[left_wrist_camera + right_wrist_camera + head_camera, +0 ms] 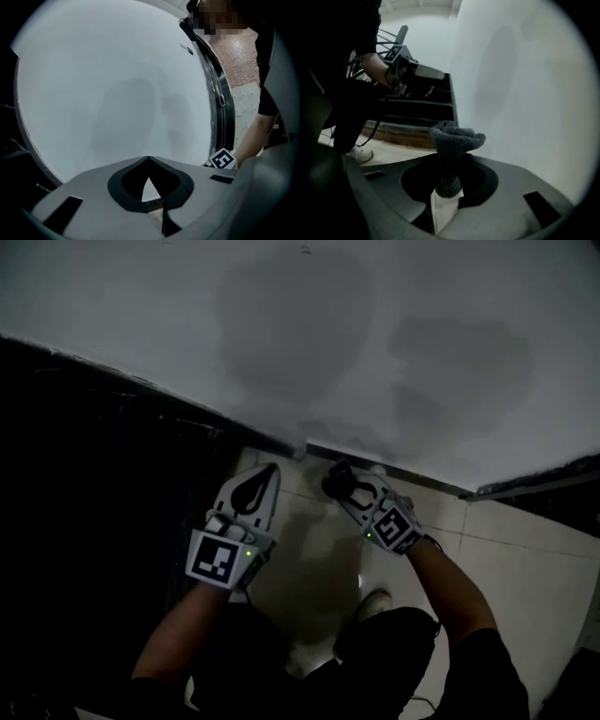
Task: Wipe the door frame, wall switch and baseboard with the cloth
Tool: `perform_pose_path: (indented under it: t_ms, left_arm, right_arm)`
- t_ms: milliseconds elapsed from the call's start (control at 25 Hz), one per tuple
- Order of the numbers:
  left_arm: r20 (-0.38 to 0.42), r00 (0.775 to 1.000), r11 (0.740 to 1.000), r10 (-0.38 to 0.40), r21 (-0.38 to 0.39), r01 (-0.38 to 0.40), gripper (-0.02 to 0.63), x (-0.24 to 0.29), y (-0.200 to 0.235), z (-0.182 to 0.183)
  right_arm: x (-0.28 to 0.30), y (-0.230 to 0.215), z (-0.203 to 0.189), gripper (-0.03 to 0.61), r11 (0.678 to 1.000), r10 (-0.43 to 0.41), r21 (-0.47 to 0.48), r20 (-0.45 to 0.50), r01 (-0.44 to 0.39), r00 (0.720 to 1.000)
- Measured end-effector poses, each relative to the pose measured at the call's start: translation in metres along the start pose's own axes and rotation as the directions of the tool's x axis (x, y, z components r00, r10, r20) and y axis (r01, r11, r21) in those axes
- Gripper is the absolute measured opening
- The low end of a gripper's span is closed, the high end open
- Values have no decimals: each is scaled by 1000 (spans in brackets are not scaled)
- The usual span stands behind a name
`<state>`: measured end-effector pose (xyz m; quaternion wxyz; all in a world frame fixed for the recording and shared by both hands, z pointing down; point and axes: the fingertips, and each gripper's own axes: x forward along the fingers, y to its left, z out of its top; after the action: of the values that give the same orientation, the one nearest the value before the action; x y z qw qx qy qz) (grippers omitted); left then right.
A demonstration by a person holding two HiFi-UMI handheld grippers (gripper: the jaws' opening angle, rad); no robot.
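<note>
Right gripper [342, 484], clamped on a bunched dark-grey terry cloth [452, 140], hangs low beside the dark baseboard strip [412, 472] for wiping; left gripper [267, 474] idles closed, empty.

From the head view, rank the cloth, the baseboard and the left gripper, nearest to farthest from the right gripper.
1. cloth, pinched in the right gripper's jaws.
2. baseboard, just ahead at the wall's foot.
3. left gripper, off to the left.

The wall [375, 296] is plain greyish white. The cloth [452, 140] is dark grey. The left gripper [267, 474] and right gripper [342, 486] are light grey with black padding, and their marker cubes [217, 561] carry black-and-white squares. The floor tiles [525, 559] are cream, the baseboard [539, 486] is black, and the shoe [375, 604] is white.
</note>
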<state>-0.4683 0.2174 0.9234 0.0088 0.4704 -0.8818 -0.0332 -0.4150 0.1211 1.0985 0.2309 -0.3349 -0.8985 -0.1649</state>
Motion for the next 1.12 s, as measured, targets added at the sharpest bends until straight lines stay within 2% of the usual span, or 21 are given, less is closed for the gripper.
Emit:
perform_pose_path:
  t_ms: [80,120,160,240,320,440,600,680,840,1120]
  left_arm:
    - [-18,998,994,-58,91,59,-9,11,-11,-33]
    - [-44,995,990,-88,107,92,-9,15,-19,-48]
    - [-64,992,990,-105,83,110,-9,16,-25,-60]
    - [-80,991,995,-103,-18,102,-9,12,-30,-72]
    - [-97,990,994,-103,-41,99,-9,2,-34,-74]
    - [-125,989,997,-79,-25,76,-9,-7,-32,-77]
    - [-168,985,985,45,-155,-71,-9,4,-20,-107]
    - [-207,976,979,72,-173,-109,-9,15,-22,-125]
    - [-244,969,988,23,-146,-60,-9,30,-38,-144]
    - [-252,966,995,-53,-97,30,-9,39,-56,-152]
  right_arm:
    - [31,8,-32,92,999,42,-30,-24,-43,999]
    - [44,11,-45,94,998,57,-29,-31,-58,998]
    - [57,12,-56,94,997,69,-27,-35,-70,997]
    - [80,12,-71,94,996,79,-28,-55,-80,995]
    - [104,6,-82,94,998,68,6,-81,-68,994]
    - [142,-11,-97,94,998,16,66,-98,-9,995]
    - [165,-21,-111,94,993,-38,105,-129,52,991]
    - [168,-27,-116,94,989,-69,119,-139,86,988]
    - [163,-46,-131,94,970,-139,182,-144,164,980]
    - [146,-72,-156,93,932,-230,247,-161,265,960]
